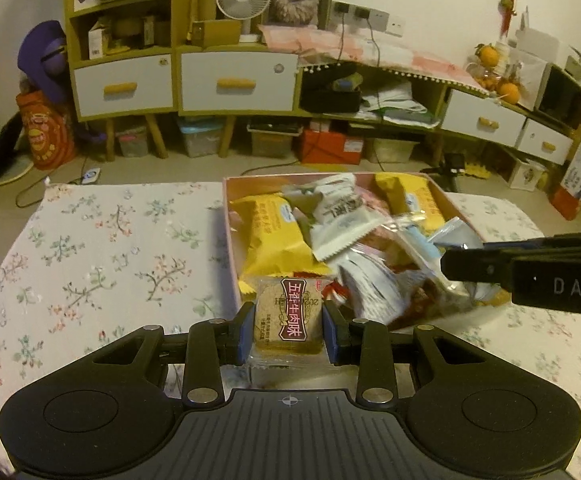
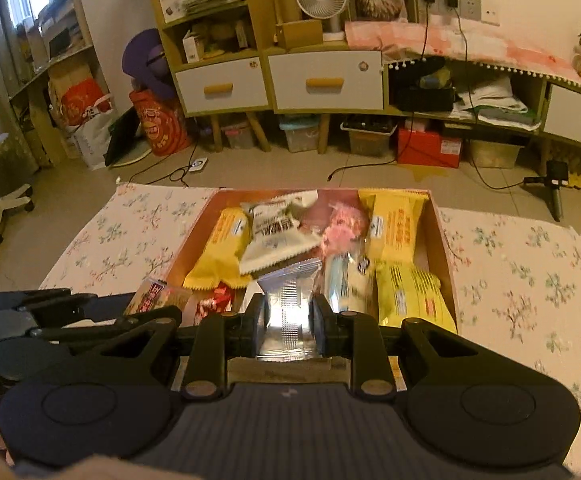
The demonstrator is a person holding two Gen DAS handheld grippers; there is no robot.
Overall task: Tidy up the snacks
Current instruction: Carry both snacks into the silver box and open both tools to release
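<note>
My left claw (image 1: 288,330) is clenched on a square brown snack packet (image 1: 288,314) with a dark red label of white characters; its 2 blue pads (image 1: 243,334) press the packet's sides, and the packet stands upright between them, label toward my camera. Just beyond that claw and a little to its right sits the pink box (image 1: 229,240), its near-left corner right behind the packet. The box is heaped with wrapped snacks: a yellow packet (image 1: 274,244) directly ahead of the left claw, a white packet (image 1: 340,220) further on and to the right, and another yellow one (image 1: 408,200) at the far side.

My right claw (image 2: 288,320) is clenched on a silver foil packet (image 2: 286,308), which stands between its fingers and reaches forward over the box's near end. Ahead of it lie the white packet (image 2: 276,236), a pink-speckled wrapper (image 2: 342,226) and, to the right of the claw, a ribbed yellow packet (image 2: 410,296). The left claw (image 2: 102,312) comes in from the left of this view, level with my right one, with the brown packet (image 2: 156,294) at its tip beside the box's near-left corner.

The box rests on a floral cloth (image 1: 102,256) that spreads to both sides of my claws. Far ahead stands a cabinet with white drawers (image 1: 236,82).
</note>
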